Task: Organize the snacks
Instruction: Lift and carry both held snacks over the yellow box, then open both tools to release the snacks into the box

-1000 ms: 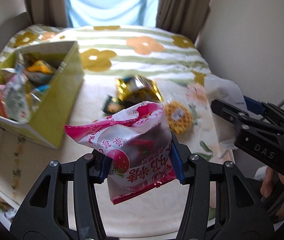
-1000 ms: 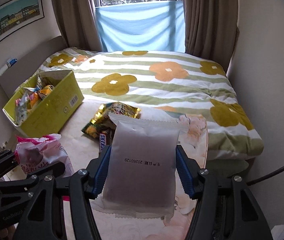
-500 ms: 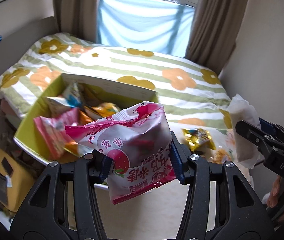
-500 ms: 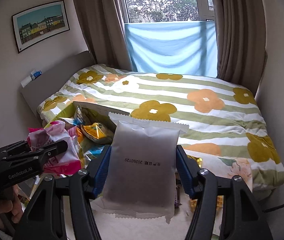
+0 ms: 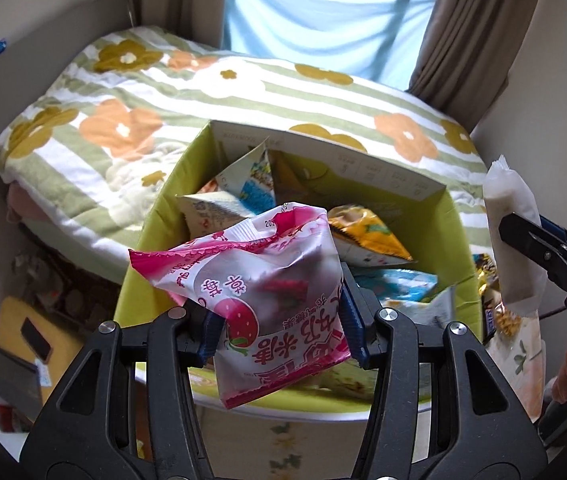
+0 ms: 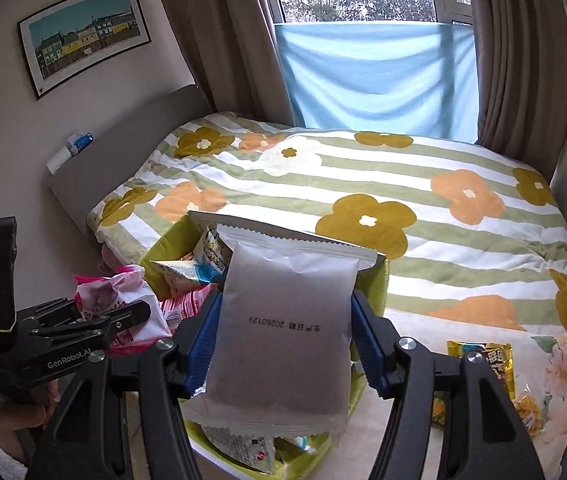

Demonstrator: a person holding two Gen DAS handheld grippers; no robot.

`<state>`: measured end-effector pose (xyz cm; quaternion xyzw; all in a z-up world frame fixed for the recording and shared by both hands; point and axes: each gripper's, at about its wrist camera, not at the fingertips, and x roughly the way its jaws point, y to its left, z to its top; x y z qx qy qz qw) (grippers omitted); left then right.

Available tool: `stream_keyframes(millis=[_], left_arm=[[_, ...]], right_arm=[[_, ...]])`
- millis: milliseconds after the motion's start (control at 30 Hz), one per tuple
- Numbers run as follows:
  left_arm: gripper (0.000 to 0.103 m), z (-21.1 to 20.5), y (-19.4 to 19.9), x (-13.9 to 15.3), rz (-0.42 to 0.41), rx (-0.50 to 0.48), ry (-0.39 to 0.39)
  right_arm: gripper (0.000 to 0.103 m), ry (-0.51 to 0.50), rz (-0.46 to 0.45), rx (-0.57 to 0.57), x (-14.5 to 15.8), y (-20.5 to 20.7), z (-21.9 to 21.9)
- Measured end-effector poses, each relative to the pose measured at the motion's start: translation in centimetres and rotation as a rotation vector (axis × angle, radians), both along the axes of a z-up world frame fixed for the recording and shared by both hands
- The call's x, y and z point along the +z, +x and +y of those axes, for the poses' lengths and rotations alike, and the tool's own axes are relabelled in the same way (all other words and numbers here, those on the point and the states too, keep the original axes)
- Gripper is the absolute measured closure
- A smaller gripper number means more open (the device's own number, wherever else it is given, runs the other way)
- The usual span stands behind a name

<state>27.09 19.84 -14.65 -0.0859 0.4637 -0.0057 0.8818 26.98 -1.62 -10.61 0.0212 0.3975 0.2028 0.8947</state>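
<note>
Two snack bags are hanging over the yellow-green box (image 5: 155,220), ready to be dropped in. The left gripper (image 5: 283,320) is squeezing a pink strawberry bag (image 5: 267,280) between its jaws, which are almost closed on it. The right gripper (image 6: 285,340) is clamping a plain white bag (image 6: 283,328) with its jaws set wider. Next, I think each one needs to sink a little and let go, so the bags are landing among the packets (image 5: 367,236) inside. More snacks (image 6: 483,360) are lying on the bench (image 6: 407,456) nearby.
</note>
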Motion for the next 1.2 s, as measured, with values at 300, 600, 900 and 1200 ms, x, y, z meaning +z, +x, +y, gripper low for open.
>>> stream_keyframes(millis=[300,600,900,1200], left_arm=[[0.0,0.5,0.4,-2.0,0.014,-0.062,0.004],[0.0,1.9,-0.5,-2.0,0.022,-0.04,-0.013],[0.0,2.1,-1.0,-2.0,0.021,-0.01,-0.019],[0.001,1.8,-2.2,-2.1,0.031,0.005,-0.026]], right_arm=[[0.045,-0.054,0.074,-0.004,-2.2,1.7,2.4],[0.045,-0.054,0.096,0.027,-3.1,2.5,4.0],[0.039,-0.041,0.132,0.061,-3.6,3.2,5.3],[0.013,-0.038,0.103,0.033,-3.3,1.8,4.1]])
